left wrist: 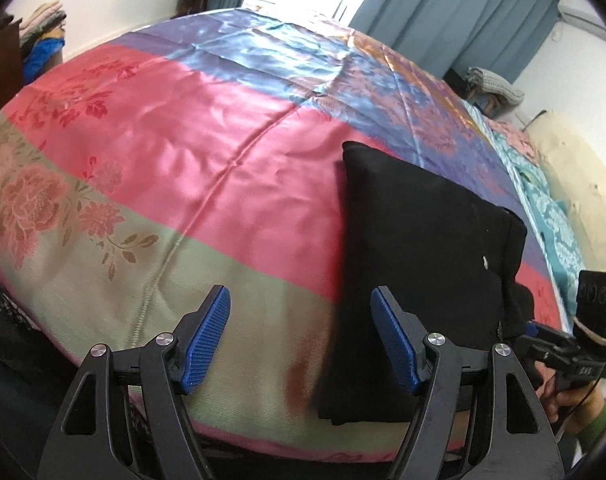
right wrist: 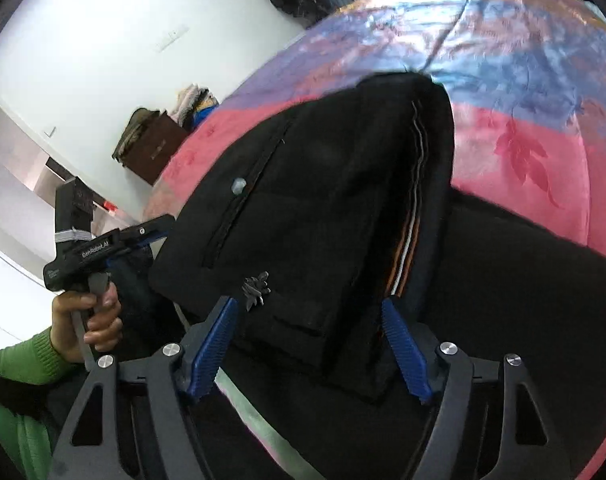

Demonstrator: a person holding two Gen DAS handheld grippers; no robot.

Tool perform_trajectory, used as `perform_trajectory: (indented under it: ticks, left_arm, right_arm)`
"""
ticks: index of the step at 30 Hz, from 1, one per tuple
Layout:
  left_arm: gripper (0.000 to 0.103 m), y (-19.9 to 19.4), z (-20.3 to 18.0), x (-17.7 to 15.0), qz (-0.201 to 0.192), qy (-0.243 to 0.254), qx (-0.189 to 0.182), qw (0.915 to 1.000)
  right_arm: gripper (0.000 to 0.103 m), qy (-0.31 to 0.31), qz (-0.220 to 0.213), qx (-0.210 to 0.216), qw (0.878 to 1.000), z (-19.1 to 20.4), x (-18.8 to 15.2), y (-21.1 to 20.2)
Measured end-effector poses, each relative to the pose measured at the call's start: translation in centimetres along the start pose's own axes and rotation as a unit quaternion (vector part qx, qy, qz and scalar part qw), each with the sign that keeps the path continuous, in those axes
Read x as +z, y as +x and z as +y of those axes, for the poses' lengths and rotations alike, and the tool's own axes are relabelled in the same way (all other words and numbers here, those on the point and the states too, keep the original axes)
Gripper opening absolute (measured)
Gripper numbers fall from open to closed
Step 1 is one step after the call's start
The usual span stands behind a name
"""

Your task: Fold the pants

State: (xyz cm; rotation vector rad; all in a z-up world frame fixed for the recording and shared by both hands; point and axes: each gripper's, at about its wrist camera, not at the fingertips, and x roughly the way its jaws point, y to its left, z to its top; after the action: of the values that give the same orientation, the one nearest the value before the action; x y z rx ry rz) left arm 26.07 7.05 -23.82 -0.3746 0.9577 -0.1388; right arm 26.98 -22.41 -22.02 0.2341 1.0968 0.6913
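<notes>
Both grippers, left (left wrist: 301,340) and right (right wrist: 309,346), gape empty; soft, limp black pants (right wrist: 323,208) look best pinched at the thick folded edge.

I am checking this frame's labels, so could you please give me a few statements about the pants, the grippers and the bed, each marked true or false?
1. The black pants lie folded into a compact bundle. True.
2. The left gripper is clamped on the pants. False: its jaws stand open with nothing between them.
3. The pants rest on a satin floral bedspread. True.
4. The right gripper is shut. False: its jaws stand open over the pants.
5. The curtain behind the bed is bright red. False: it is grey-blue.
</notes>
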Motion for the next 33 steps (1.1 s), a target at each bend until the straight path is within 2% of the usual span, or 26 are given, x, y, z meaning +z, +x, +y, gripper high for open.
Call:
perform_trajectory:
  ticks: [4,8,10,12,14,15,17,22,29,33]
  left_arm:
    - [0.074,0.0,0.6,0.3,-0.002,-0.017,0.005,0.9998]
    - [0.074,0.1,1.1,0.4,-0.002,-0.027,0.011,0.9996]
    - [0.074,0.2,1.2,0.3,-0.001,-0.026,0.013,0.9996]
    - [0.074,0.2,1.1,0.3,0.0,-0.024,0.015,0.9996]
    - [0.074,0.2,1.1,0.3,0.0,-0.023,0.016,0.9996]
    - [0.074,0.1,1.2,0.3,-0.001,-0.023,0.018,0.9996]
    - [0.074,-0.1,1.6,0.3,-0.002,-0.029,0.022,0.9993]
    - [0.074,-1.3,2.0,0.7,-0.01,-0.042,0.014,0.9989]
    - [0.074,-2.5,-0.5,0.7,-0.021,-0.012,-0.007,0.9997]
    - [0.074,-2.5,-1.8,0.4,-0.016,0.007,-0.011,0.9998]
  right_arm:
    - [0.074,0.012,0.022,0.028,0.999,-0.5,0.6,0.0]
    - [0.074,0.103,0.017,0.146,0.984,-2.2,1.2,-0.3]
    - [0.073,0.149,0.011,0.18,0.972,-3.3,1.5,0.1]
    - [0.07,0.188,0.011,0.177,0.966,-4.3,1.8,1.1]
    - [0.046,0.204,0.022,0.141,0.968,-4.4,2.3,2.3]
    - [0.029,0.196,0.032,0.108,0.974,-3.8,2.7,2.6]
    - [0.022,0.171,0.023,0.091,0.981,-2.4,3.1,1.9]
    - [0.018,0.137,-0.047,0.117,0.983,0.9,3.8,-4.4]
    - [0.018,0.104,-0.122,0.099,0.982,4.4,3.8,-12.5]
    - [0.018,0.109,-0.137,0.076,0.982,3.2,1.8,-15.8]
